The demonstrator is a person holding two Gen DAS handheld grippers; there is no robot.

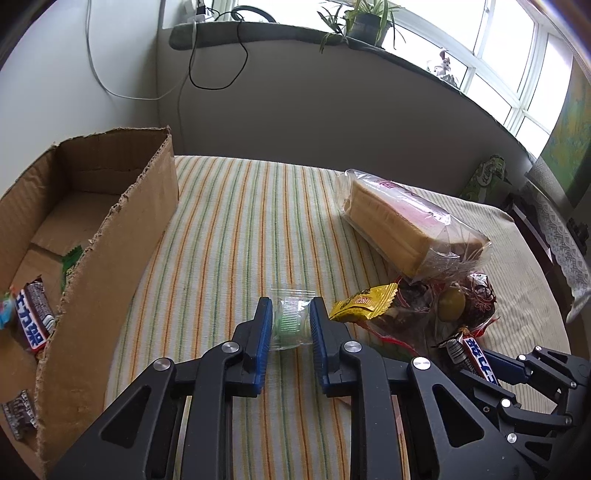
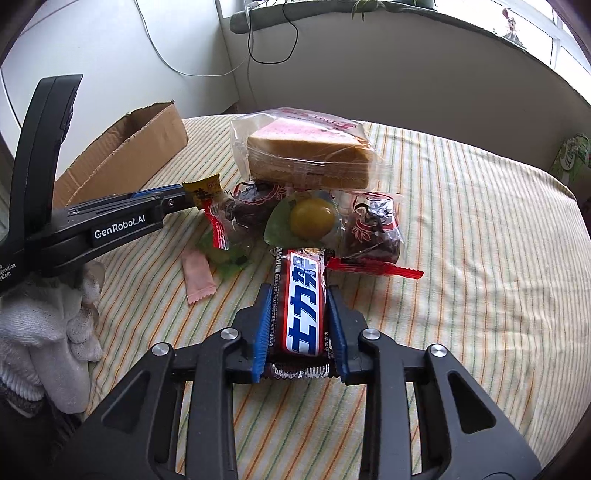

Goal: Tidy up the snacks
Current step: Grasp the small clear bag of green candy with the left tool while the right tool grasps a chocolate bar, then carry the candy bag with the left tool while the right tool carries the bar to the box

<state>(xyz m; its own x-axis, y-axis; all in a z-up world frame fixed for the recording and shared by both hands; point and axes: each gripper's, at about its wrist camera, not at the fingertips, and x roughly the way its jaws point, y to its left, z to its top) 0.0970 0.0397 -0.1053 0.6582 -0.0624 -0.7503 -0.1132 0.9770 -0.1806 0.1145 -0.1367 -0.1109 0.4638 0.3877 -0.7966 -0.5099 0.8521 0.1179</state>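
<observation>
My left gripper has its jaws close around a small clear packet with a green candy on the striped cloth; the packet fills the gap. My right gripper is shut on a brown Snickers bar with a blue and white label, also seen in the left wrist view. A cardboard box stands at the left and holds another Snickers bar and other wrappers. The snack pile holds bagged bread, a yellow packet, a yellow round candy and dark red-wrapped sweets.
A pink sachet and a green wrapper lie left of the pile. A gloved hand holds the left gripper's handle. The striped table extends to the right. A window ledge with plants and cables lies behind.
</observation>
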